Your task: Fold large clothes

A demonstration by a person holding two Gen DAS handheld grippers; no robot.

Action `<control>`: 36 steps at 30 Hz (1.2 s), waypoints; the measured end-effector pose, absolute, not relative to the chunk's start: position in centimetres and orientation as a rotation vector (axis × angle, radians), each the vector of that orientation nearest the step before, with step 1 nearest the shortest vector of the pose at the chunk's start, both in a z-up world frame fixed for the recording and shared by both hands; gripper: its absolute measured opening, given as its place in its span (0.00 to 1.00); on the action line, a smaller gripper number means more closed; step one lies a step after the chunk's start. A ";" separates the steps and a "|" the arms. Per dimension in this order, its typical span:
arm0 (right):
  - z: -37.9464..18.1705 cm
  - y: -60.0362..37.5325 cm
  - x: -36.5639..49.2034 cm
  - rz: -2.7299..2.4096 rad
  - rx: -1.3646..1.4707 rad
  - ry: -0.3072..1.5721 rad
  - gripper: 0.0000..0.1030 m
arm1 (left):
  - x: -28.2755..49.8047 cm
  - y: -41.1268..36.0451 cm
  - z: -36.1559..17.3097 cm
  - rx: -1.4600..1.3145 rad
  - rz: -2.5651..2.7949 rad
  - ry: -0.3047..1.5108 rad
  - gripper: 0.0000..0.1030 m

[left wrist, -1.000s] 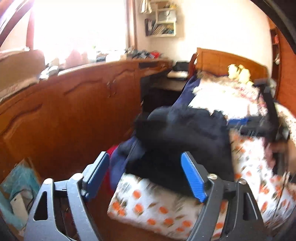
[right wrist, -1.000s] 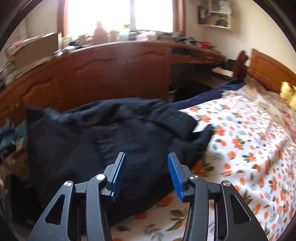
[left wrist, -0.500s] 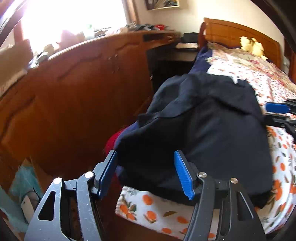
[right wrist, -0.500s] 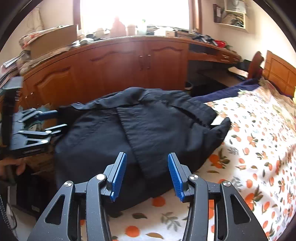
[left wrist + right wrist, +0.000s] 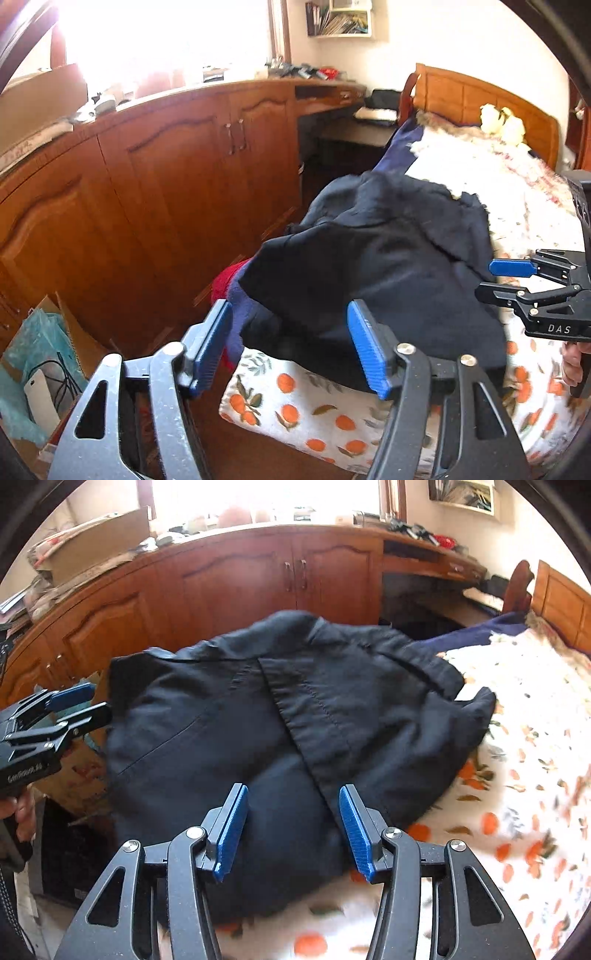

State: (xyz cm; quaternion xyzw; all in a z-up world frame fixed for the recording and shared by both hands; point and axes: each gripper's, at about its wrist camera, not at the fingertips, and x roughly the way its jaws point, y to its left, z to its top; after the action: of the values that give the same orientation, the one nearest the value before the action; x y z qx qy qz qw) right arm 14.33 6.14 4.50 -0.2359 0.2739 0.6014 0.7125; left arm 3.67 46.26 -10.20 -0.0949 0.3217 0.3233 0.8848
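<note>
The dark jacket (image 5: pixel 280 716) lies bunched on the bed (image 5: pixel 524 775), near its foot corner, beside the wooden cabinet (image 5: pixel 155 173). The left gripper (image 5: pixel 291 350) is wide open over the jacket's edge and its jaws have just been opening, nothing gripped. The right gripper (image 5: pixel 291 827) is also open, about halfway, just widened, above the jacket and holding nothing.

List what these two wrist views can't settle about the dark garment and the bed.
- Dark garment: near hem, right wrist view, hidden behind the right tool.
- Its far side hanging off the bed, left wrist view: folds hide it.
- Red cloth beneath: mostly covered.
- Bedspread print, right wrist view: blurred at the right edge.
</note>
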 end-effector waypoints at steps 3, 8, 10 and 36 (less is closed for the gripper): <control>6.4 2.6 13.5 1.349 -0.499 0.568 0.52 | 3.0 44.4 -8.9 -0.212 0.644 0.628 0.85; 9.4 -3.3 13.3 1.351 -0.437 0.533 0.55 | 2.4 41.1 -6.2 -0.198 0.636 0.558 1.00; 9.9 -6.0 13.5 1.339 -0.422 0.521 0.59 | 2.4 39.9 -5.3 -0.199 0.630 0.541 1.00; 8.5 -32.4 18.1 1.056 -0.201 0.511 0.79 | 13.9 14.3 -5.0 -0.117 0.269 0.587 1.00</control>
State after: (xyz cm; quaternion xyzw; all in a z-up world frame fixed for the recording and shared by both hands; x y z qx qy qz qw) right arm 18.14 -32.36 8.47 -0.0946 0.2408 0.4974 0.8280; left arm 13.86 14.25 -4.96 -0.0575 0.2883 0.1320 0.9467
